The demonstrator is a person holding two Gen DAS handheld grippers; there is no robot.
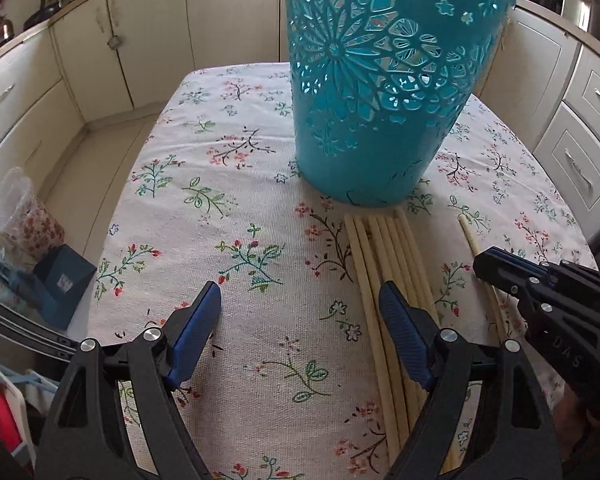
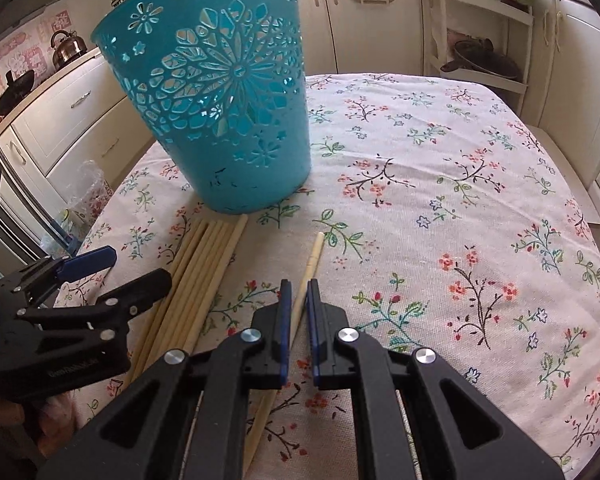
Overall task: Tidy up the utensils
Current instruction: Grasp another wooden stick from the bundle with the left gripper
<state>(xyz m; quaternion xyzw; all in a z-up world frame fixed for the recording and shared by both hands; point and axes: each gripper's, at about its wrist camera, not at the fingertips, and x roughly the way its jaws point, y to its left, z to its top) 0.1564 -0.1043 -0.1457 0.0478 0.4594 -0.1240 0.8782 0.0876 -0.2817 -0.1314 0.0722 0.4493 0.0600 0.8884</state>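
Observation:
A tall teal cut-out basket (image 1: 380, 92) (image 2: 228, 120) stands upright on the floral tablecloth. In front of it lies a bundle of several pale wooden chopsticks (image 1: 384, 248) (image 2: 216, 248). One single chopstick (image 1: 470, 236) (image 2: 314, 252) lies apart to their right on the cloth. My right gripper (image 2: 299, 286) (image 1: 484, 264) is shut on that single chopstick, near its middle. My left gripper (image 1: 300, 292) (image 2: 132, 270) is open wide and low over the table. Its right finger is over the bundle and nothing is between its pads.
The table (image 2: 460, 200) is ringed by cream kitchen cabinets (image 1: 100, 60). A plastic bag (image 1: 16, 208) and a blue box (image 1: 60, 284) sit off its left edge. A kettle (image 2: 66, 48) stands on the counter and a white rack (image 2: 480, 40) behind the table.

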